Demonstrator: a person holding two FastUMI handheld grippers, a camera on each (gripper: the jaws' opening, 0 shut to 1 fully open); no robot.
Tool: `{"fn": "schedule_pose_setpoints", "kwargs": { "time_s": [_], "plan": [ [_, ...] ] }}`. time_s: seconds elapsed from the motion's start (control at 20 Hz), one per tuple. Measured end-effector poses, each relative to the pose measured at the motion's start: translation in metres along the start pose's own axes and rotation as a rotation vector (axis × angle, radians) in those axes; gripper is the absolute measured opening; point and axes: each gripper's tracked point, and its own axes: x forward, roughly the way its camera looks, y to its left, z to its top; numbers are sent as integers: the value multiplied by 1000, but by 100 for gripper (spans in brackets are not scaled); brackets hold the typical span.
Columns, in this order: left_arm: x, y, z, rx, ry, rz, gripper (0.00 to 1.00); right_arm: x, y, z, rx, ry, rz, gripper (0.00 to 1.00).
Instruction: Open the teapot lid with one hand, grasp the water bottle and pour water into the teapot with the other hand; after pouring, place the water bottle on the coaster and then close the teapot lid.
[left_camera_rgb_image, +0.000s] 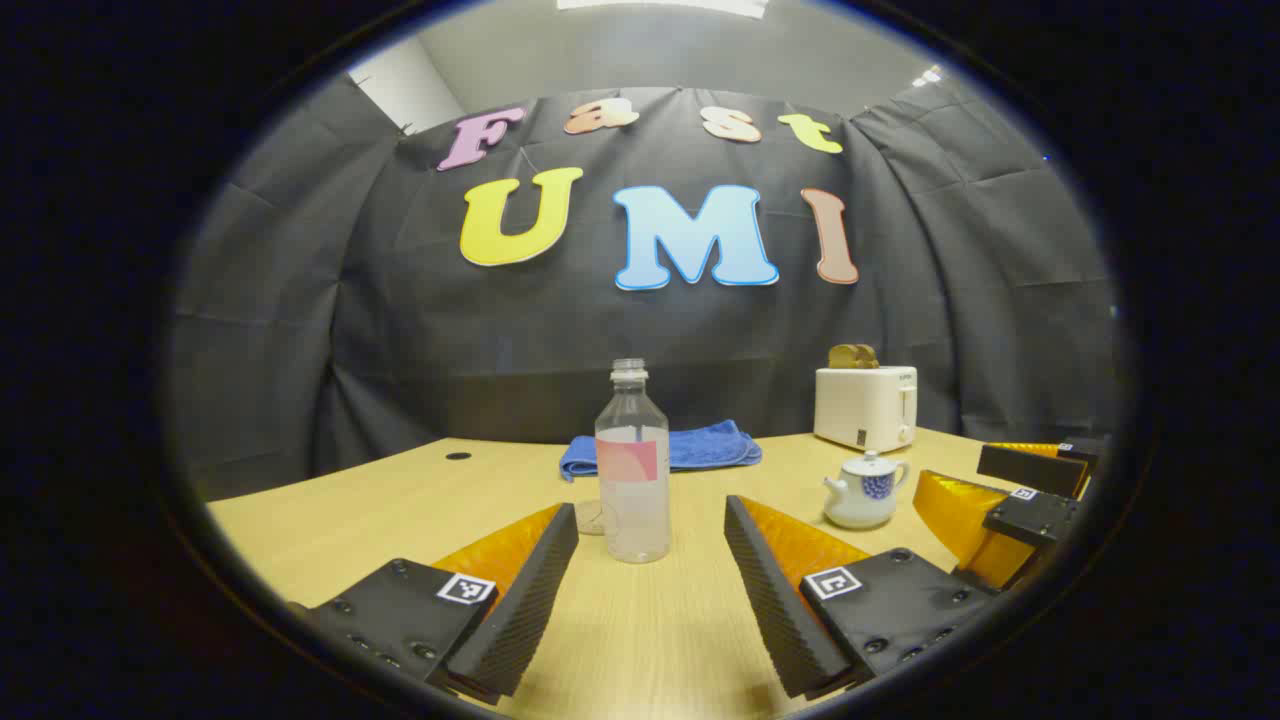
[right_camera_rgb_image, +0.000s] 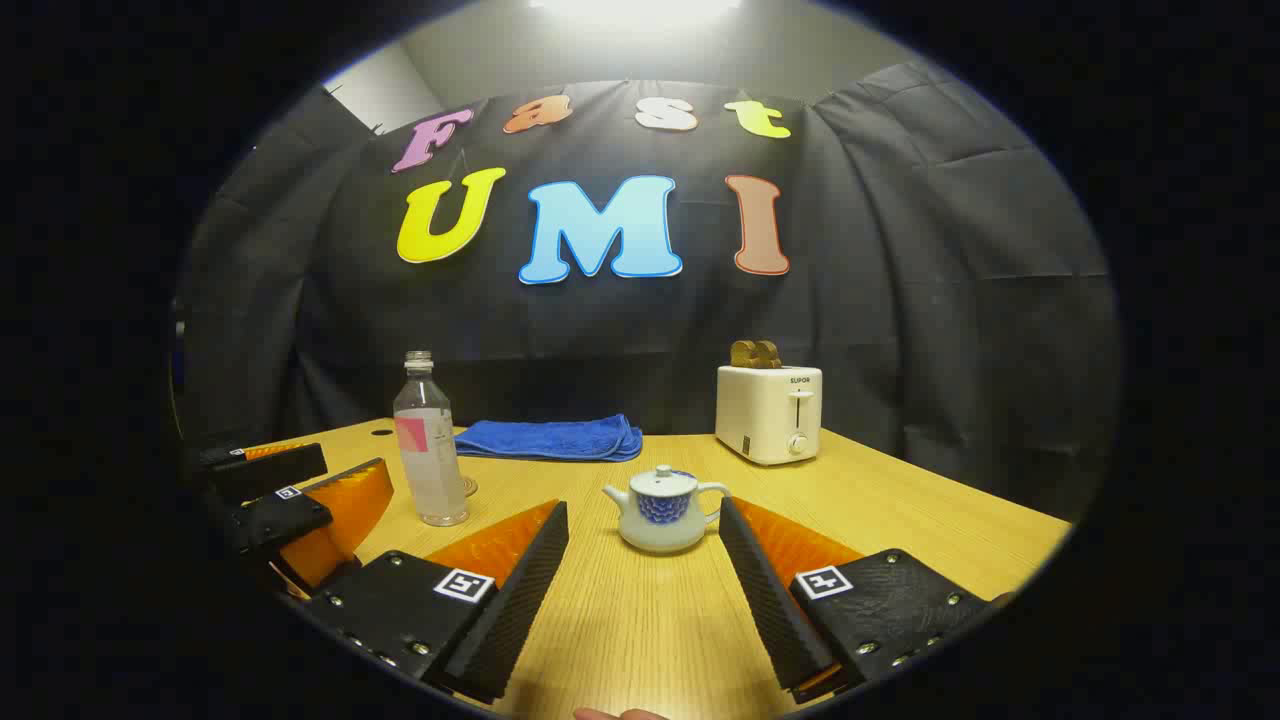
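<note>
A clear, uncapped water bottle (left_camera_rgb_image: 632, 470) with a pink label stands upright on the wooden table, straight ahead of my left gripper (left_camera_rgb_image: 650, 510). That gripper is open and the bottle sits framed between its fingers, untouched. A small clear coaster (left_camera_rgb_image: 592, 517) lies just behind the bottle's left side. The white teapot (right_camera_rgb_image: 662, 512) with a blue pattern has its lid (right_camera_rgb_image: 662, 478) on; it stands right in front of my open right gripper (right_camera_rgb_image: 643, 503), apart from both fingers. The bottle (right_camera_rgb_image: 430, 450) and left gripper (right_camera_rgb_image: 290, 495) show at left in the right gripper view.
A white toaster (right_camera_rgb_image: 768, 412) with bread in it stands at the back right. A folded blue towel (right_camera_rgb_image: 555, 438) lies at the back by the cloth wall. The table (left_camera_rgb_image: 330, 510) has a small dark hole (left_camera_rgb_image: 458, 456) at the far left. A fingertip (right_camera_rgb_image: 620, 714) shows at the bottom edge.
</note>
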Motion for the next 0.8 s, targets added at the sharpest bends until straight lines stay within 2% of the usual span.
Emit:
{"fn": "schedule_pose_setpoints", "kwargs": {
  "time_s": [0.2, 0.3, 0.55, 0.65, 0.8],
  "plan": [
    [0, -2, 1, -1, 2, -1, 100, 1, 0, 0, -3, 0, 11, 94],
    [-2, -11, 0, -1, 1, -39, 100, 0, 0, 0, -3, -1, 8, 94],
    [-2, -10, 0, 2, 5, -40, 100, 0, 0, 1, -5, -3, 10, 94],
    [-1, -15, 1, 0, 2, -65, 100, 0, 0, 0, -3, 1, 5, 94],
    [-3, -18, 1, -1, 5, -71, 100, 2, -1, -2, 31, 13, 26, 94]
  ]
}}
